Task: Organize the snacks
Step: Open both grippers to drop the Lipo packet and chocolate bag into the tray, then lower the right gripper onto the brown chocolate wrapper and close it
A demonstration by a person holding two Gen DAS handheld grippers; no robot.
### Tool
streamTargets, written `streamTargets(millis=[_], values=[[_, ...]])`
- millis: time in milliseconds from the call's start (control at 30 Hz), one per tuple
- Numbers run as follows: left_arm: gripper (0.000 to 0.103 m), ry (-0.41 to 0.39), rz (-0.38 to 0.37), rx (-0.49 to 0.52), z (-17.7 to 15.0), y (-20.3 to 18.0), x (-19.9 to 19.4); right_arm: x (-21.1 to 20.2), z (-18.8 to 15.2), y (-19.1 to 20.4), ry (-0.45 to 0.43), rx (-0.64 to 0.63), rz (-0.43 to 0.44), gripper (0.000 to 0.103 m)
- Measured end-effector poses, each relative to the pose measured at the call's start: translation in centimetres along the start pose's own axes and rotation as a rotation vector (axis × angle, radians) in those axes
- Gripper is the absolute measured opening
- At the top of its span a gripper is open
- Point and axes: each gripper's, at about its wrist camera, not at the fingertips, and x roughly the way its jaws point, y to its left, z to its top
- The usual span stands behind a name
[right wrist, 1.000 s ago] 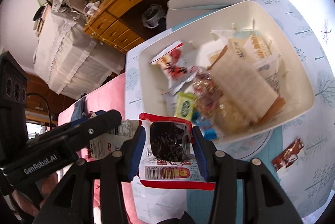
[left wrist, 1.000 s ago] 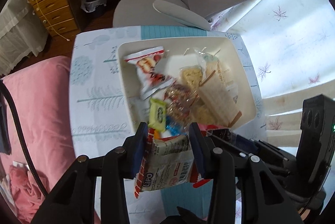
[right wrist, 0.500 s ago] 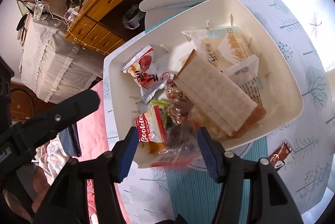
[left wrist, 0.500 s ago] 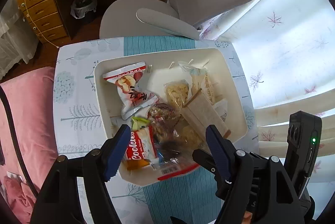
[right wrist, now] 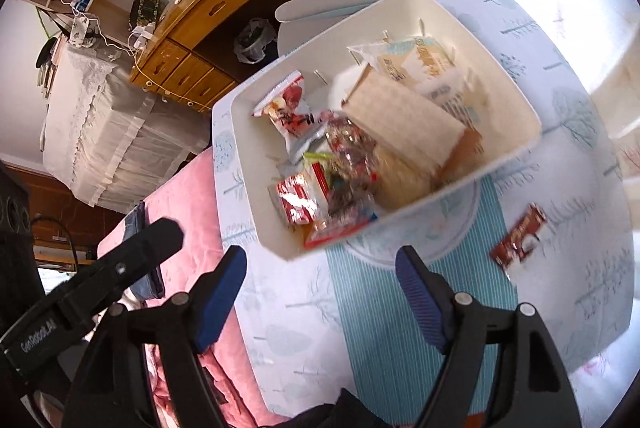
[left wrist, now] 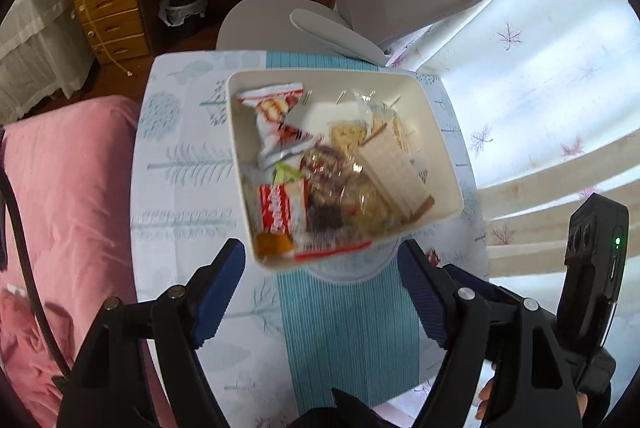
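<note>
Both my tools, left tool and right tool, are opening with nothing between them above one white bin of snack packets (count unclear), while one brown packet lies on the desk.

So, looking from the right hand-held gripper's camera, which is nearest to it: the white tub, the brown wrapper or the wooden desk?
1. White tub, just ahead of the right hand-held gripper.
2. Brown wrapper, on the table to the right.
3. Wooden desk, far back across the room.
</note>
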Motion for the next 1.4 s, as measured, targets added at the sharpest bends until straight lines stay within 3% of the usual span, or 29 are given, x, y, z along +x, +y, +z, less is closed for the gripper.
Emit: streamTargets(millis=[400,600,733,867,1133,1400], values=[[0.078,-0.038,-0.001,0.051,-9.0,1.8,-3.7,-1.0,-7.9,-1.1,0.016,0.026,-0.045,0.078],[0.078,-0.036,0.006,0.074,-12.2,1.8,-3.4,0.8,-11.2,-3.4,0.054,0.051,-0.081,0.078],[0.078,-0.029,0.031,0.110,-13.5,1.0,-2.8,1.4,-12.9,-4.6,0.032,0.011,-0.133,0.078],[0.078,-0.023,0.093,0.140,-14.3,0.1,-2.2,0.7,-13.8,-5.6,-0.032,-0.061,-0.188,0.078],[0.078,-0.038,0.139,0.080,-14.6,-2.3,-1.0,-1.2,-13.4,-9.7,-0.176,-0.213,-0.273,0.078],[0.078,-0.086,0.204,-0.042,-15.0,-4.6,0.5,-1.2,-11.7,-14.6,-0.210,-0.317,-0.292,0.078]])
